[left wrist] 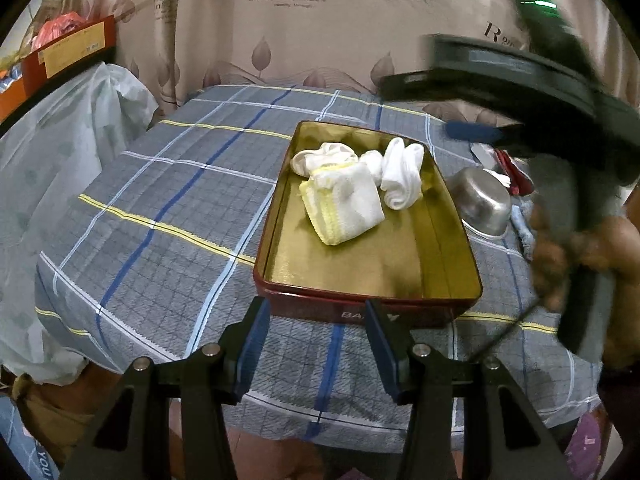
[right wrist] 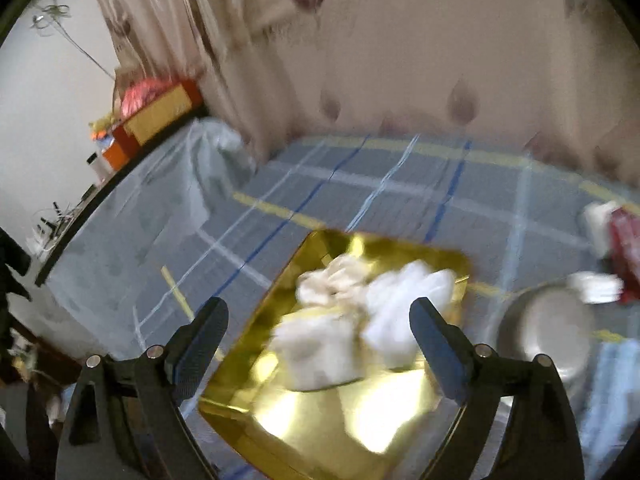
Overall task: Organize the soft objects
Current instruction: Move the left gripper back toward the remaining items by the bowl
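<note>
A red tin with a gold inside sits on the checked cloth. It holds a folded white and yellow sock, a bunched white sock and another white bundle. My left gripper is open and empty, just before the tin's near wall. My right gripper is open and empty, above the tin and its blurred socks. The right gripper also shows in the left wrist view as a blurred black shape above the tin's right side.
A steel bowl lies right of the tin, also in the right wrist view. Red and white items and a light blue cloth lie beyond it. A plastic-covered heap stands left. A curtain hangs behind.
</note>
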### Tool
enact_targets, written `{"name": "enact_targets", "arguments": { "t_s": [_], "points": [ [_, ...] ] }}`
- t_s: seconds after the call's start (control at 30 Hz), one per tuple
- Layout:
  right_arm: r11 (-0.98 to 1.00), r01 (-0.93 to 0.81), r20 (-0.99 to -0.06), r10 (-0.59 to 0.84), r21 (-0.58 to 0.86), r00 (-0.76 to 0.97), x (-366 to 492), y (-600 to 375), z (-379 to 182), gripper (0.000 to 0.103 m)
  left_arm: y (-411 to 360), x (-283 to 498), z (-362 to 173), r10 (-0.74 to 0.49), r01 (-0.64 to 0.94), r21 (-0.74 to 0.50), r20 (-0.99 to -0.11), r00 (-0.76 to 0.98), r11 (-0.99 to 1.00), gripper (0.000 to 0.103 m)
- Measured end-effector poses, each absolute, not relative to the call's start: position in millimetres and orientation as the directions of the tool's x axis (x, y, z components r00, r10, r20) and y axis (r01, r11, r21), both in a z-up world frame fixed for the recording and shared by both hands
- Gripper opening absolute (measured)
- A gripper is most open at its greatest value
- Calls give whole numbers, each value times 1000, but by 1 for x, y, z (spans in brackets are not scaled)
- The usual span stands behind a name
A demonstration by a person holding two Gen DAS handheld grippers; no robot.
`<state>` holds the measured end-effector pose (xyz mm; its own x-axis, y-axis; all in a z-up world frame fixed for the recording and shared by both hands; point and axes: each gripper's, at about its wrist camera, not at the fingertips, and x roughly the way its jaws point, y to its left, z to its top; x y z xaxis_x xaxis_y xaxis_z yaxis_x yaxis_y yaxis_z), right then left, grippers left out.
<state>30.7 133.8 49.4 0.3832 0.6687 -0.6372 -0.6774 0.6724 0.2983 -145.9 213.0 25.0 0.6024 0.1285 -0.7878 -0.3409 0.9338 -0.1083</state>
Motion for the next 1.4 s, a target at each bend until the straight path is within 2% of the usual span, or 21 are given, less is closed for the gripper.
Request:
{"name": "enact_targets", "arguments": {
  "t_s": [0.23, 0.4, 0.57, 0.63, 0.83, 0.97, 1.1, 1.3, 1.4],
  "points": [
    [832, -538, -567, 511, 137, 646, -2, 2, 57, 91, 210, -148, 25, 130, -329, -97, -787, 603, 939, 50],
    [950, -313, -504, 261, -19, 824, -26, -107, 53, 100, 201, -146, 21, 135, -316, -73, -796, 590, 946, 50],
    [990, -127, -505, 77, -65, 860, -14, -179, 35, 101, 185, -142, 15, 146, -290, -30, -811, 567, 957, 50],
    [996, -67, -535, 29, -52, 844, -1, -203, 21, 101, 178, -140, 13, 150, -275, -13, -815, 560, 961, 50],
    [999, 30, -618, -40, -27, 785, 25, -238, -23, 101, 150, -132, 18, 151, -194, 47, -811, 565, 980, 50],
    [998, 62, -666, -43, 5, 745, 34, -250, -39, 101, 127, -113, 29, 97, -101, 47, -812, 576, 994, 50],
    [996, 60, -673, -5, 59, 739, 35, -257, -41, 101, 107, -80, 44, 33, -8, 35, -811, 584, 999, 50],
    [992, 51, -680, 42, 116, 732, 39, -261, -45, 101, 66, -3, 62, -93, 223, 43, -818, 568, 974, 50],
    [987, 39, -672, 76, 154, 737, 38, -266, -44, 101, 37, 45, 64, -90, 356, 149, -814, 574, 922, 50]
  ]
}}
